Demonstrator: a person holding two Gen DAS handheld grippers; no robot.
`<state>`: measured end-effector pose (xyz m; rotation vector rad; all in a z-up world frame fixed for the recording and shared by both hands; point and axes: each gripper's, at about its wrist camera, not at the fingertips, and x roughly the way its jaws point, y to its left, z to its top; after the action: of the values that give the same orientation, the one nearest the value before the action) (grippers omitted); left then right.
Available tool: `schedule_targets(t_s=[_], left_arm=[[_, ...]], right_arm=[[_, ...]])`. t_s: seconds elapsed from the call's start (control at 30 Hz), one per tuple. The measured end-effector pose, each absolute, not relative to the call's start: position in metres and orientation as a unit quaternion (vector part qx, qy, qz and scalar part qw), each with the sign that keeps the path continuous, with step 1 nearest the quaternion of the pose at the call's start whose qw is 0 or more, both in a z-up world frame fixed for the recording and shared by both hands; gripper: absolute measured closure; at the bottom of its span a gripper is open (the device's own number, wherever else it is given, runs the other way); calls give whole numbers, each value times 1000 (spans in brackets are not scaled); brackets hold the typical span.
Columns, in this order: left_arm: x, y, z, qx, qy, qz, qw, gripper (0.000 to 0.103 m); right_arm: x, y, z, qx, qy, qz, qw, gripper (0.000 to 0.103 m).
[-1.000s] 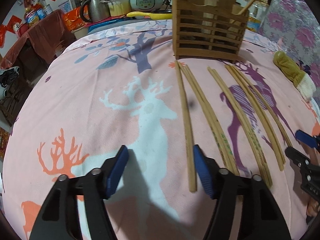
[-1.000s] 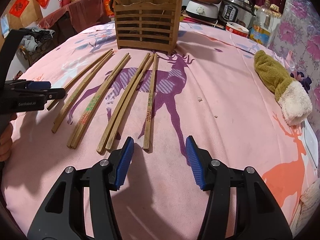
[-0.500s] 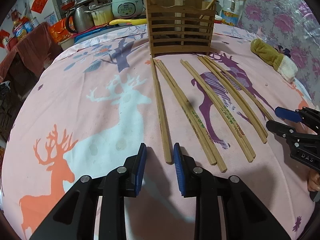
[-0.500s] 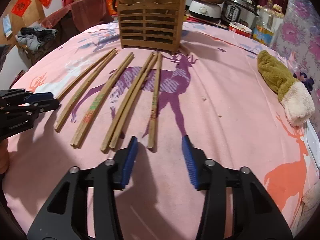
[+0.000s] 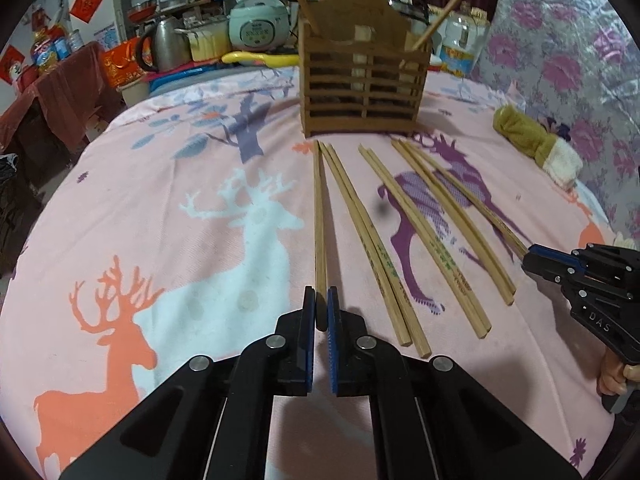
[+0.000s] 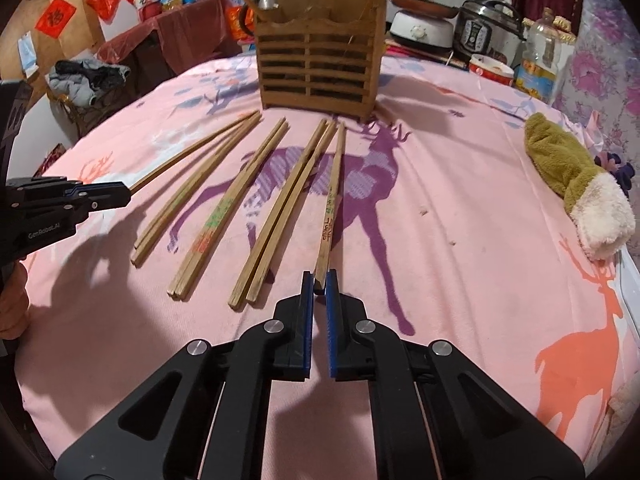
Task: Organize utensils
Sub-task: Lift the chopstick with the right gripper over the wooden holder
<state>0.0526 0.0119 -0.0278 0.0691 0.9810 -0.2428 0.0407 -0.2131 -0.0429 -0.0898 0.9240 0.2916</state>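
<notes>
Several wooden chopsticks lie side by side on the pink deer-print tablecloth [image 5: 160,208], pointing toward a slatted wooden utensil holder [image 5: 362,80] at the far side, also the utensil holder [image 6: 320,68]. My left gripper [image 5: 321,304] is shut on the near end of the leftmost chopstick [image 5: 319,216]. My right gripper [image 6: 320,286] is shut on the near end of the rightmost chopstick [image 6: 332,200]. Each gripper shows from the side in the other view: the right gripper [image 5: 536,258] and the left gripper [image 6: 120,196]. Two chopsticks stand tilted in the holder.
An olive and white plush mitten [image 6: 580,184] lies on the cloth to the right. Behind the table stand a rice cooker [image 5: 260,30], a kettle [image 5: 164,46], a pressure cooker [image 6: 488,32] and an oil bottle [image 6: 540,60]. A flowered wall [image 5: 568,60] runs along the right.
Both grippers went from wide open to shut, each closing on the near end of an outer chopstick. The left gripper also shifted so the leftmost chopstick lines up between its pads.
</notes>
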Motion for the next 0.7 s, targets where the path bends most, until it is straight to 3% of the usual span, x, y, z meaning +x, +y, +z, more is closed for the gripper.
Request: schedule_targets(t_s=[0.37, 0.7], left_arm=[[44, 22, 5, 6, 425, -116, 897, 97], [54, 14, 69, 14, 385, -122, 915, 97]], right_arm=[[31, -231, -4, 4, 368, 135, 920, 96], [31, -235, 52, 41, 304, 155, 939, 96]])
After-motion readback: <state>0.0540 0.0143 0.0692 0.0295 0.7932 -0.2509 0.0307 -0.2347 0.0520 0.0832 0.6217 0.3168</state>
